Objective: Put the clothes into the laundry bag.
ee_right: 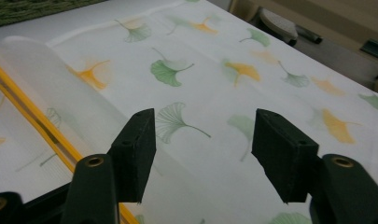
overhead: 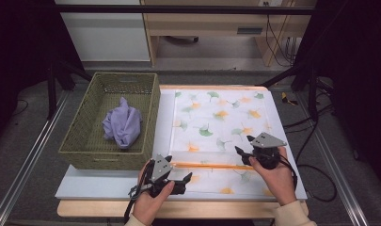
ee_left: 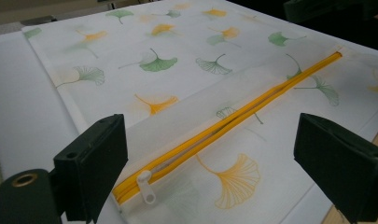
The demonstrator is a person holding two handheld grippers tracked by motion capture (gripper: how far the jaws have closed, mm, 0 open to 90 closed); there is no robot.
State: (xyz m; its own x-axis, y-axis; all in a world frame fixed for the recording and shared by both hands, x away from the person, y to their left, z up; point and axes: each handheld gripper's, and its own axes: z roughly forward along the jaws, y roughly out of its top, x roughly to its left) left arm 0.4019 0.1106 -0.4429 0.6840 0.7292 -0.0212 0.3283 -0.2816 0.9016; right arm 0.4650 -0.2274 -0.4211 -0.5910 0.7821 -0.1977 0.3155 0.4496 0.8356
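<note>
The white cloth bag with leaf prints (overhead: 216,122) lies flat on the table, its yellow zipper (ee_left: 233,116) running sideways between both hands. The white zipper pull (ee_left: 147,186) sits just ahead of the left gripper (ee_left: 210,163), nearer it than the right gripper (ee_right: 203,149). Both grippers are open and hold nothing.

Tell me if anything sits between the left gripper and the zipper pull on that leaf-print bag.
Nothing visible does. The white zipper pull lies just ahead of the open left gripper, with bare leaf-print bag fabric around it.
</note>
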